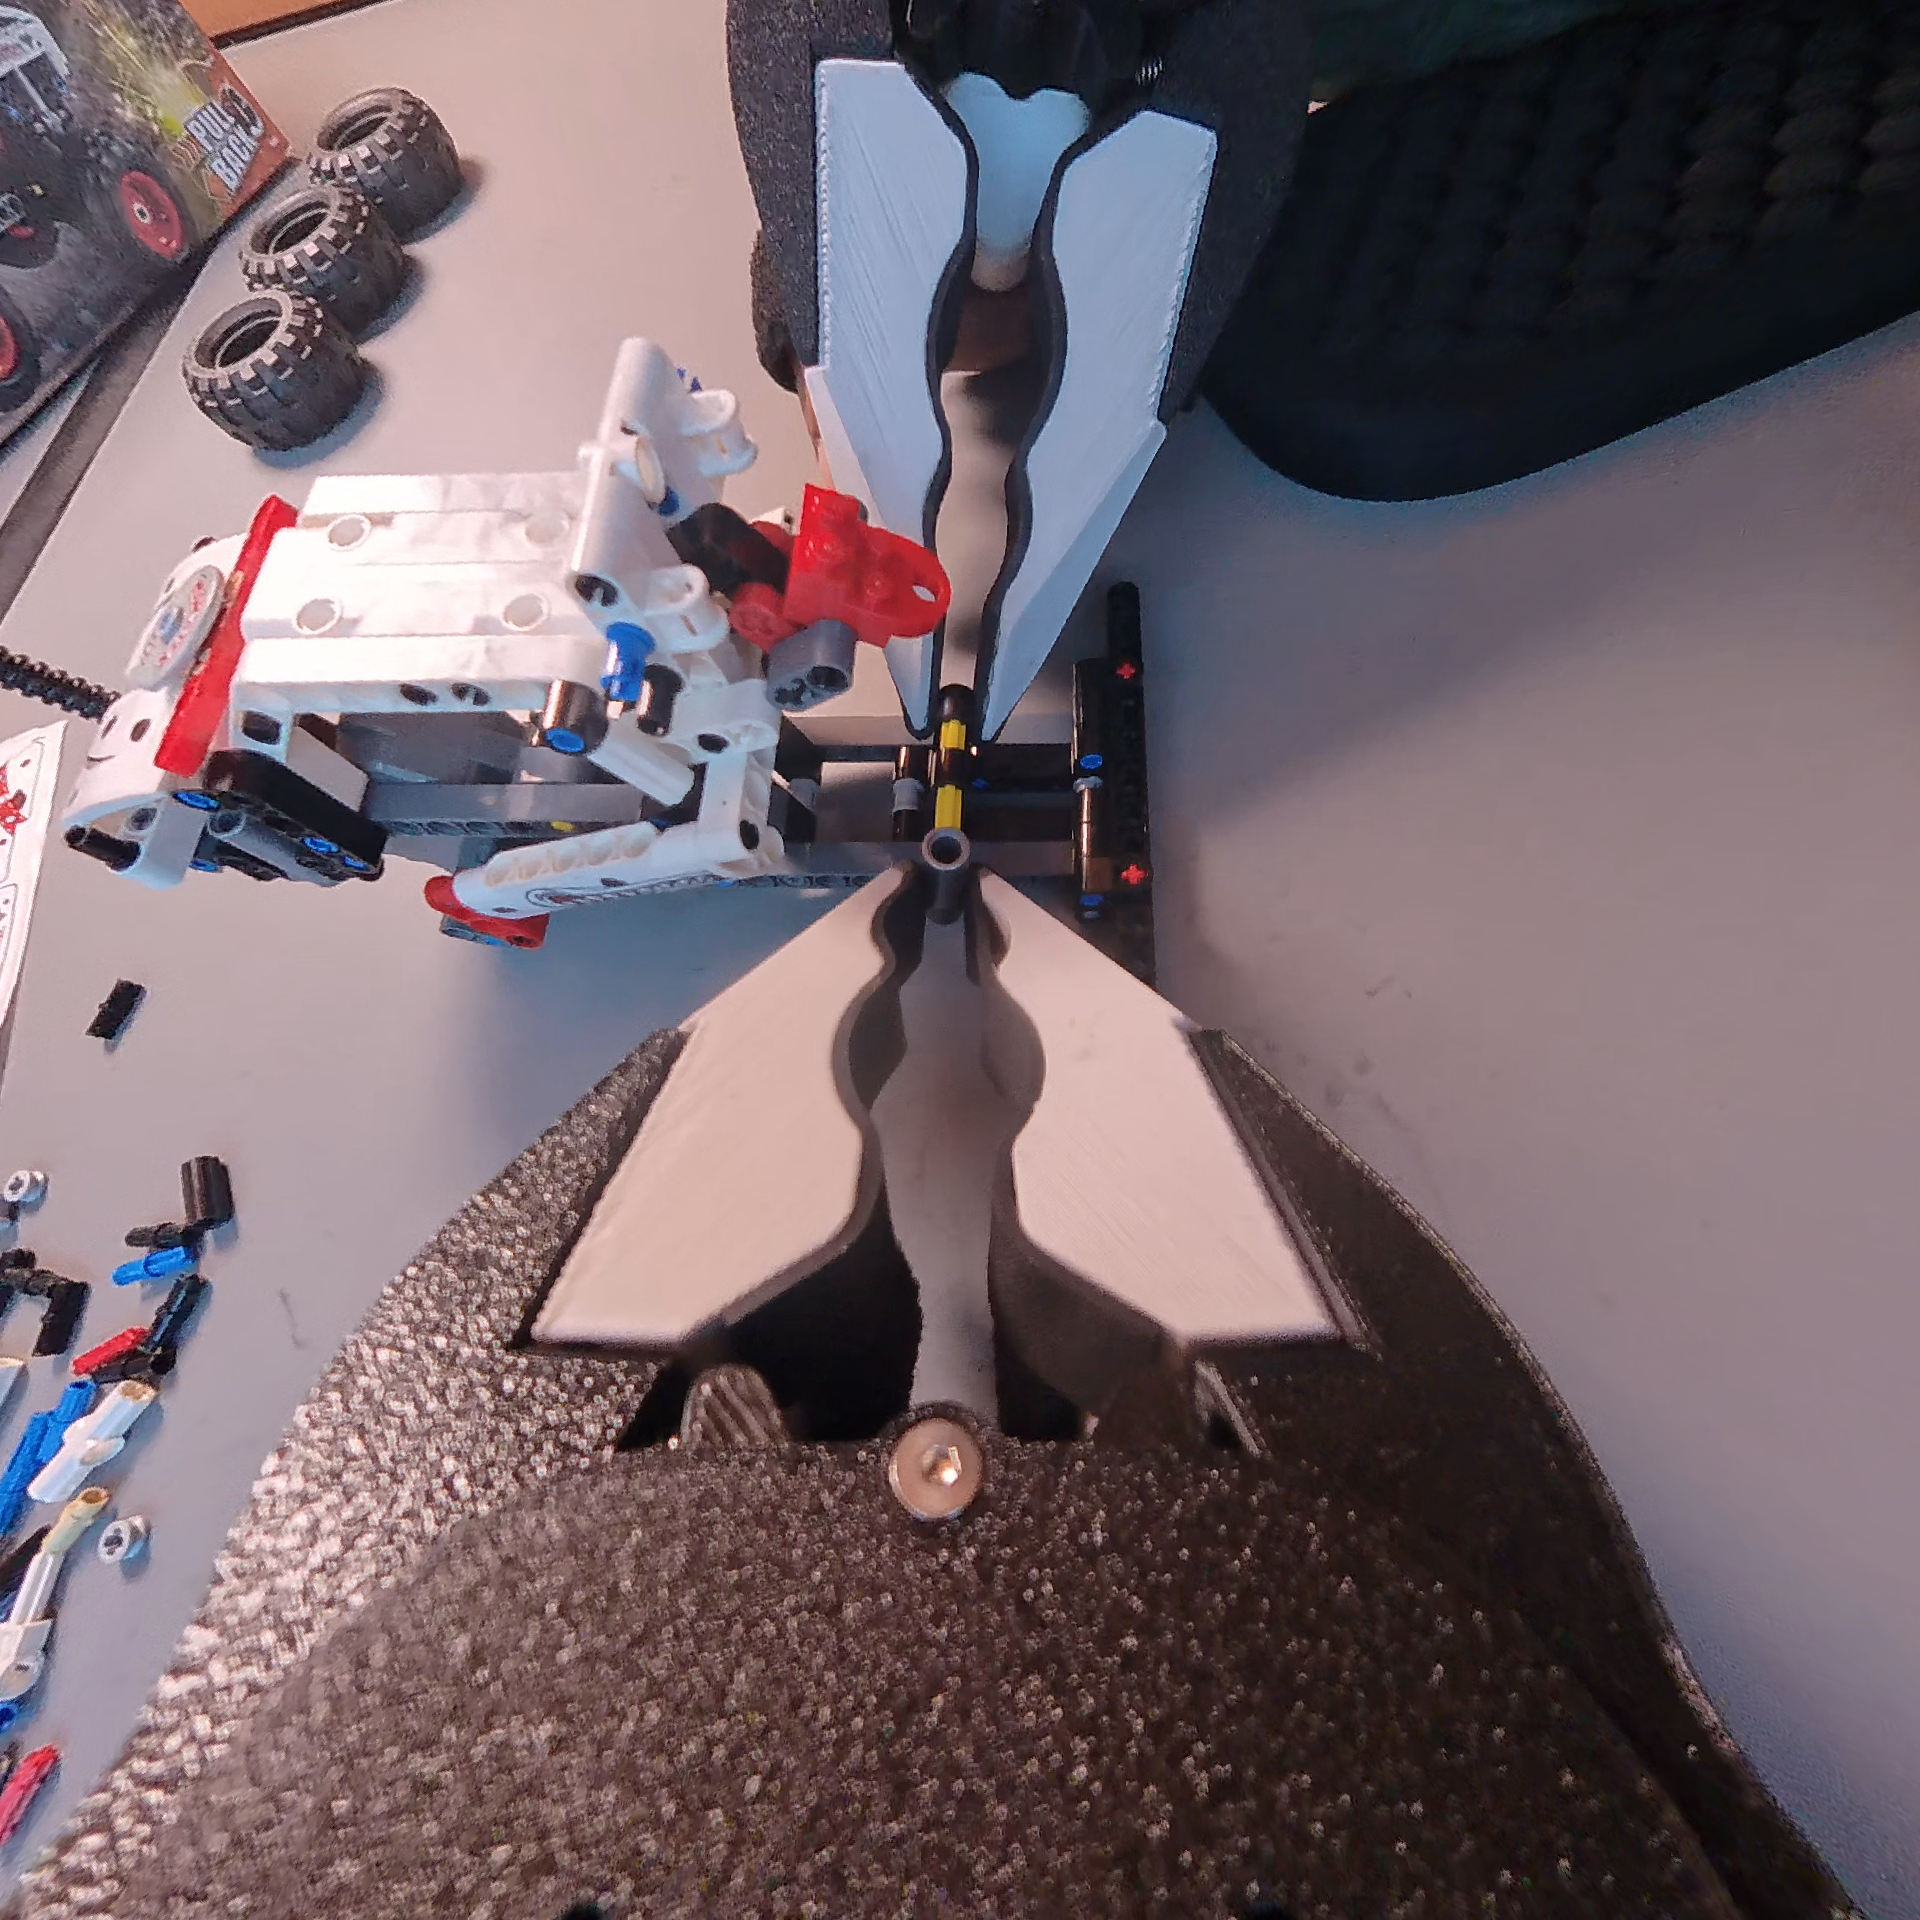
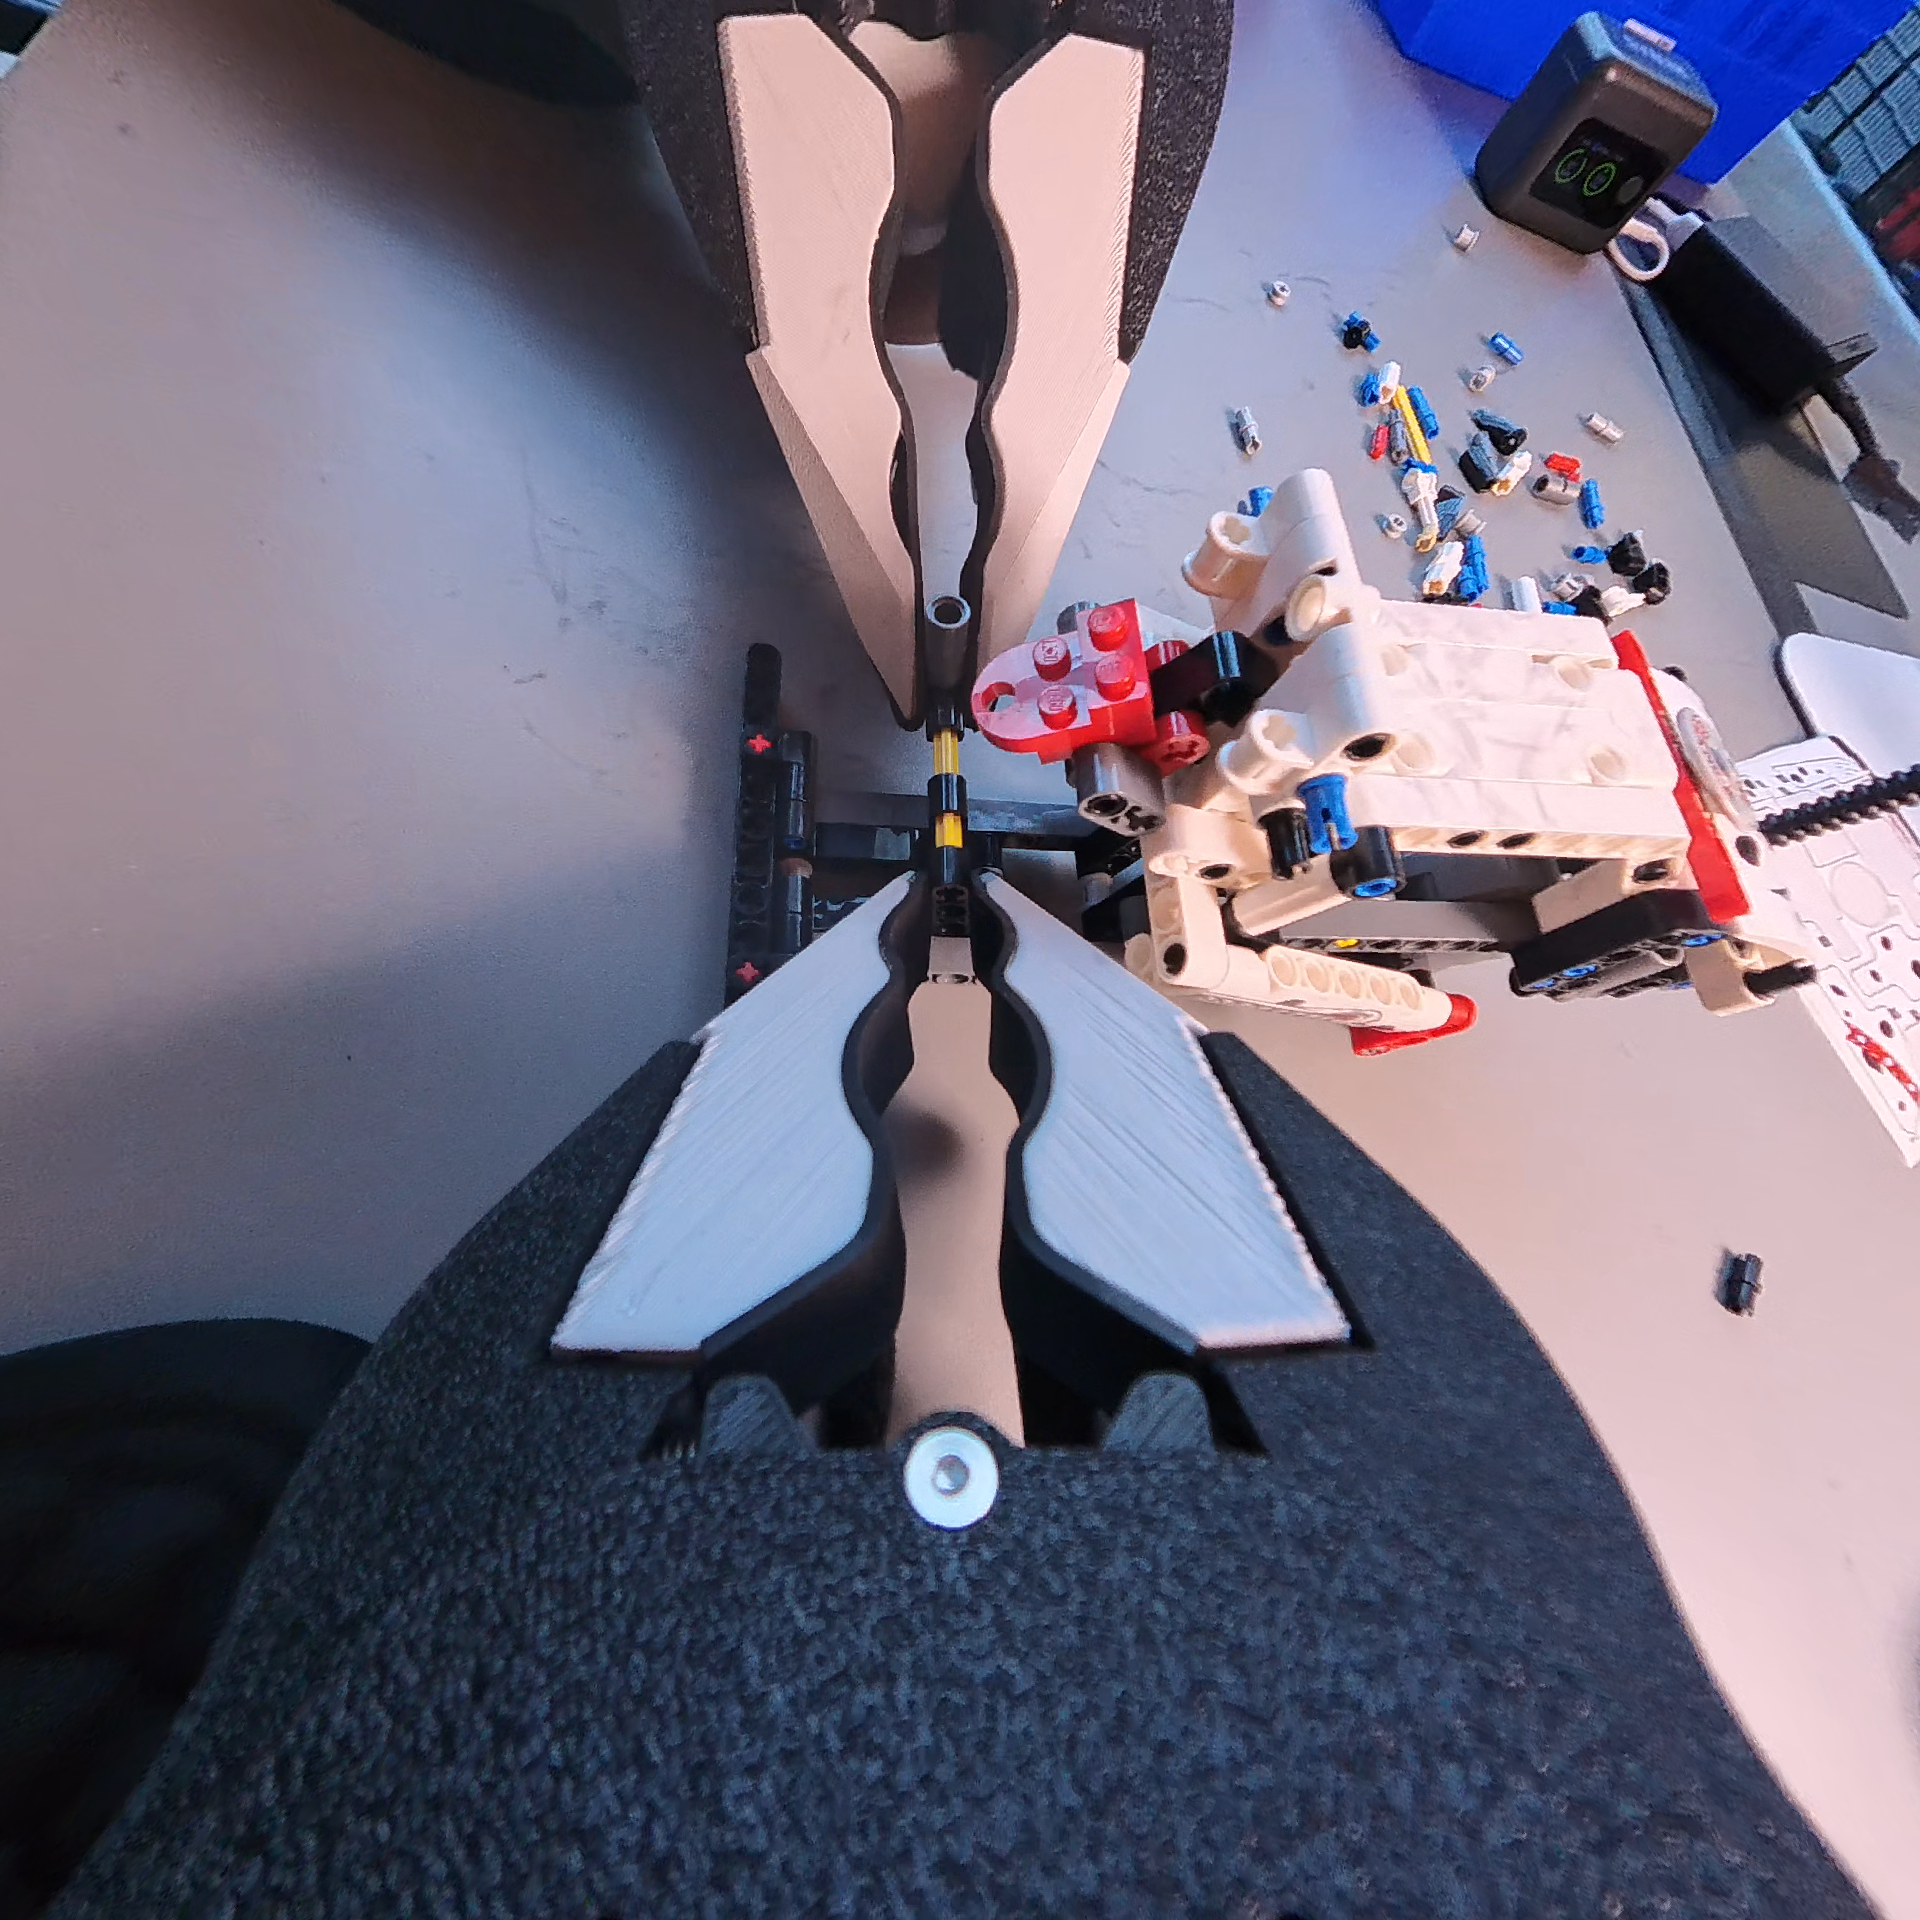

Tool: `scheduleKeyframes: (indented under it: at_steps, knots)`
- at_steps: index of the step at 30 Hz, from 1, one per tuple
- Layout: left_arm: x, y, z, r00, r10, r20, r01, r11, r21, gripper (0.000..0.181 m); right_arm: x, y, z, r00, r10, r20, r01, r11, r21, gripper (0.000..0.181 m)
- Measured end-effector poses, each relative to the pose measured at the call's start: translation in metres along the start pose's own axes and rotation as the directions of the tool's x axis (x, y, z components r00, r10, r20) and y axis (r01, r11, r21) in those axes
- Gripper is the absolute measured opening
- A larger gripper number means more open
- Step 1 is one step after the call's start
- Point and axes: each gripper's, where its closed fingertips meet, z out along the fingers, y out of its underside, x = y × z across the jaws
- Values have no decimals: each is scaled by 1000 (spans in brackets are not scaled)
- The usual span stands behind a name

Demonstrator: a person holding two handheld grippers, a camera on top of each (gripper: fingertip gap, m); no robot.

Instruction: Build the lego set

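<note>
A white and red lego truck (image 1: 436, 623) lies on the grey table, with its black rear frame (image 1: 1117, 748) between the two grippers. A yellow axle with black bushes (image 1: 948, 769) crosses that frame. My left gripper (image 1: 943, 883) is shut on a dark grey tube (image 1: 945, 852) at the near end of the axle. My right gripper (image 1: 956, 717) comes from the far side and is shut on the other end. In the right wrist view, my right gripper (image 2: 948, 899) pinches the black end piece (image 2: 948, 906) of the axle (image 2: 948, 753). The left gripper (image 2: 943, 717) faces it, holding the tube (image 2: 948, 613). The truck (image 2: 1455, 790) lies to the right.
Three black tyres (image 1: 322, 270) and the set's box (image 1: 94, 156) sit far left. Loose small pieces (image 1: 83, 1382) lie at the near left and also show in the right wrist view (image 2: 1455, 468). A sticker sheet (image 2: 1860, 935), a black device (image 2: 1590, 135) and a blue bin (image 2: 1714, 62) stand beyond the truck. The grippers are tip to tip, or close to it.
</note>
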Motion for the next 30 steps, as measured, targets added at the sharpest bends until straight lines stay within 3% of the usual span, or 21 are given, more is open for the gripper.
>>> scheduleKeyframes:
  at_steps: [23,26,30]
  knots:
    - [-1,-2,8,997,74,-9,-74,997,13,7,2,6,-4,1000,13,9,-13,1000,-12,7]
    - [-2,-3,8,998,63,-12,-63,998,21,7,1,12,-3,1000,-15,9,16,999,-51,14]
    - [-2,-3,8,999,49,-19,-48,998,28,7,4,12,-2,1000,-25,15,25,999,-43,7]
